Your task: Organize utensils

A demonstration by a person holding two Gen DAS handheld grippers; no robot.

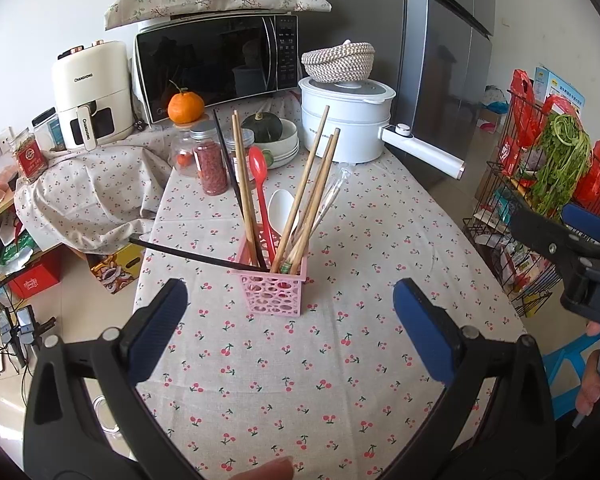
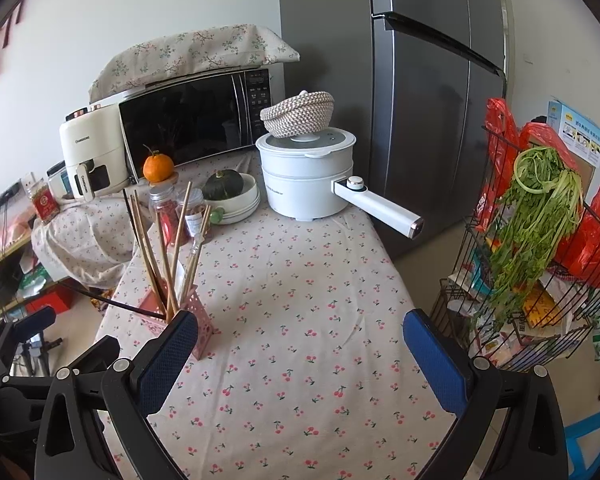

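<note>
Well now, progress: nearly everything looks gathered, judging by how the pieces stand.
Holder: the pink basket (image 1: 274, 290) sits upright on the cherry-print worktop (image 1: 320, 380), toward its left edge and just ahead of the left tongs.
Inside it: wooden chopsticks (image 1: 314, 184) fan upward, a red spoon (image 1: 260, 192) and a white spoon (image 1: 281, 208) stand among them, and a clear-wrapped piece leans at the back.
Odd one out: one black chopstick (image 1: 184, 255) lies almost flat, one end in the basket, the other poking past the worktop's left edge. A second dark stick stands upright in the bundle.
Left tongs (image 1: 290, 330): spread wide, nothing between the blue pads, hovering over bare cloth right before the basket.
Right tongs (image 2: 300, 360): also spread wide and empty, off to the right of the basket; in the right wrist view the basket (image 2: 202, 332) is partly hidden behind the left blue pad.
Loose utensils: none that I can spot on the cloth; only cherries out there.
What is left: my read is that tipping that slanted black chopstick upright would finish the job, if it counts as untidy at all.
Watch for: the basket looks light, so nudging the long stick could tip the lot.
Background: microwave (image 1: 216, 64), white pot (image 1: 346, 120), jars (image 1: 210, 164), all well apart from the action.
</note>
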